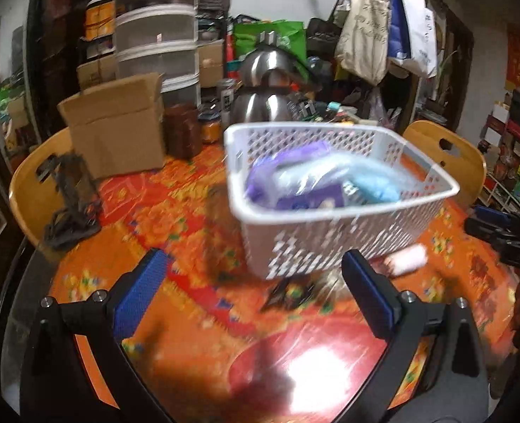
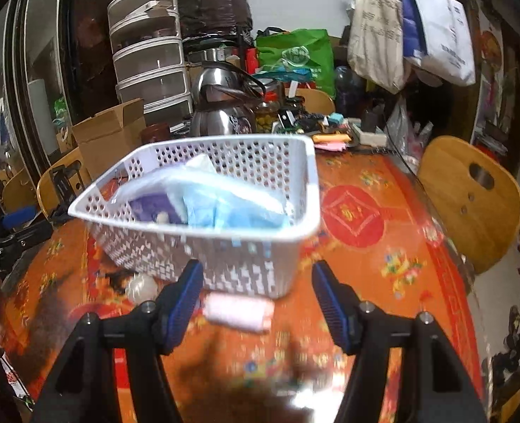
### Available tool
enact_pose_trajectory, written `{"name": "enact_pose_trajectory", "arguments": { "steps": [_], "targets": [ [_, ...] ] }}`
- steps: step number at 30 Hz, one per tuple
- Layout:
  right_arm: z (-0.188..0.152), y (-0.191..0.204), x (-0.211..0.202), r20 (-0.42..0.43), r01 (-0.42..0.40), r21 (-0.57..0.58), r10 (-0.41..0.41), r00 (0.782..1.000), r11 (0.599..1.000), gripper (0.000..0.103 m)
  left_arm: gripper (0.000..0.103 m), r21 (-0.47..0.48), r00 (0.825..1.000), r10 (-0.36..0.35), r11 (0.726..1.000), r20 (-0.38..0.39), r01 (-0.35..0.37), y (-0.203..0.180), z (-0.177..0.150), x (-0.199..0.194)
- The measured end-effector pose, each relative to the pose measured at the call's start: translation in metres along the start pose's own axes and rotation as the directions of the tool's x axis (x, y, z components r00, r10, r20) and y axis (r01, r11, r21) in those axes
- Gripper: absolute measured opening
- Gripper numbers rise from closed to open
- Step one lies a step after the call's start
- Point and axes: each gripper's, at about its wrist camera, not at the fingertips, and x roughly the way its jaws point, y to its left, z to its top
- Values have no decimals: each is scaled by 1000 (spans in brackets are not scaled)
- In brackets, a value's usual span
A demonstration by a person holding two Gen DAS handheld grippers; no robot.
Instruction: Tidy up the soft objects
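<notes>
- Left gripper (image 1: 256,275) hangs over the table (image 1: 189,218), fingers spread wide, nothing between them.
- Right gripper (image 2: 258,283) is wide open too, empty.
- White basket (image 2: 224,246) sits mid-table holding blue (image 2: 224,204) and purple (image 2: 154,208) soft packs.
- Pink roll (image 2: 238,312) lies on the cloth just beside the basket, between the right fingers in view.

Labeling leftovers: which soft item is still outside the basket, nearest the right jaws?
The pink-white roll, lying on the tablecloth before the white basket; purple and blue items sit inside.
</notes>
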Motion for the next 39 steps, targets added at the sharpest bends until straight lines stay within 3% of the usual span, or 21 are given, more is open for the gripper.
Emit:
{"name": "enact_pose_trajectory", "arguments": {
  "steps": [2,6,12,21,31,39],
  "targets": [
    [-17,-6,2,-18,8,33,-7,1000,999,75,99,-33,1000,-6,999,-28,5,10,-18,8],
    [-43,-13,28,-121,10,77,-1,993,997,75,99,-61,994,-17,998,-108,10,17,-42,40],
    [-57,-2,69,-208,14,53,-2,978,999,75,98,-77,984,-16,997,-177,2,14,-47,82],
    [-45,15,102,-226,34,25,-27,974,999,75,98,-39,978,15,999,-207,-24,5,-49,105],
    [-41,29,110,-223,22,13,-19,975,1000,75,98,-14,975,21,1000,-222,-24,-1,-52,112],
    [-46,23,103,-216,25,24,-19,976,999,63,98,2,974,29,1000,-224,-29,-7,-49,116]
  ]
}}
